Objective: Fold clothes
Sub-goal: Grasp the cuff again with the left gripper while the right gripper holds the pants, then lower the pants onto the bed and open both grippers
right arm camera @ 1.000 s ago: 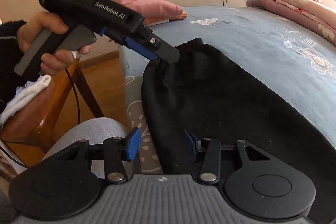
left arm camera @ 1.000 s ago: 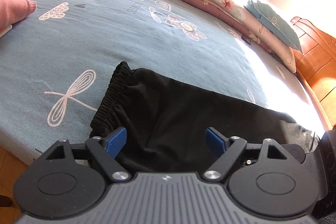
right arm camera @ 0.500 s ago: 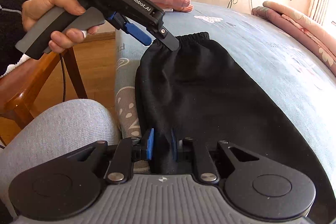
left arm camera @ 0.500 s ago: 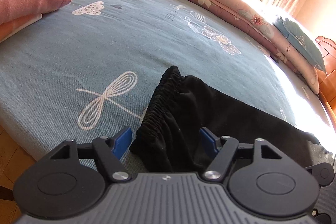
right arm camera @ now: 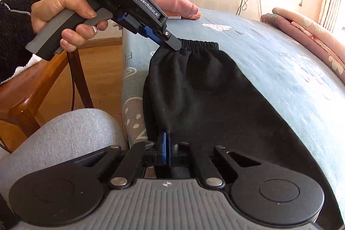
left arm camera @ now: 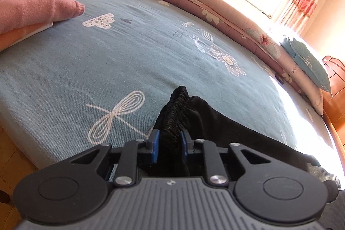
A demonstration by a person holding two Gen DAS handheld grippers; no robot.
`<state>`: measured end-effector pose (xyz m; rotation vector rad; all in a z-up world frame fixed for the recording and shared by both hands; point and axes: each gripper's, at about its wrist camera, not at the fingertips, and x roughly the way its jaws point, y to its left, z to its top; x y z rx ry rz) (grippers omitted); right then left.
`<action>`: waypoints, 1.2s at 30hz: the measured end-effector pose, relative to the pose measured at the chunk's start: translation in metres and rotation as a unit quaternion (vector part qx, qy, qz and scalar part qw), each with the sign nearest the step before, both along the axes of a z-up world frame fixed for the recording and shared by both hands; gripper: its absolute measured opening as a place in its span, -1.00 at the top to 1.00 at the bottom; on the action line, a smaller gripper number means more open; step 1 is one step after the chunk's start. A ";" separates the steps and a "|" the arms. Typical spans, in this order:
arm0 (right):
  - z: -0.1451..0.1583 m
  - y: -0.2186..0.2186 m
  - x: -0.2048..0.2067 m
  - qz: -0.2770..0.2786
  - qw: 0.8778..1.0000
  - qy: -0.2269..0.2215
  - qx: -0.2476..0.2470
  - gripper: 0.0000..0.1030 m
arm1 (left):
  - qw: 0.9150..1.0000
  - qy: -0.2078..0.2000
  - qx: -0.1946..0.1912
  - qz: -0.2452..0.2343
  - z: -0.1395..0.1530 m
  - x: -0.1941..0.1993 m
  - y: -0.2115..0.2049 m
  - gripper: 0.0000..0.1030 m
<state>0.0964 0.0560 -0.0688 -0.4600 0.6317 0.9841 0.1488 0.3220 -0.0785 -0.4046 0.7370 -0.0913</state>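
A pair of black trousers lies along the near edge of a bed covered in a blue sheet with white drawings. A seated person holds a gripper in each hand.

The left gripper is closing on the gathered elastic waistband at its near corner, with the bunched cloth between its blue pads. The right gripper is fully closed, pinching the side edge of the trousers lower down, where the cloth hangs over the bed's side. The two holds sit along one long edge, which looks like the start of lifting that side to fold it across.

The trousers lie at the very edge of the bed, close to the person's knee. Beyond them the sheet is flat and open, leaving plenty of room to carry the cloth away from the edge. A pink folded garment rests at the far left corner, well apart. A rolled quilt and a pillow line the far side under the window.
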 end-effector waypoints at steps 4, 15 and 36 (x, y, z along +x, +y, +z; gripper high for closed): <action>-0.003 -0.003 0.003 0.000 0.999 0.035 0.002 0.89 | 0.999 0.032 0.024 -0.011 -0.010 0.001 -0.004 0.55; 0.017 -0.061 0.011 -0.113 0.990 0.057 0.065 0.31 | 0.993 -0.035 0.063 -0.088 0.029 0.020 -0.053 -0.05; -0.009 -0.199 0.004 -0.361 0.926 0.076 0.078 -0.01 | 0.970 0.010 0.085 -0.227 0.000 0.090 -0.143 -0.23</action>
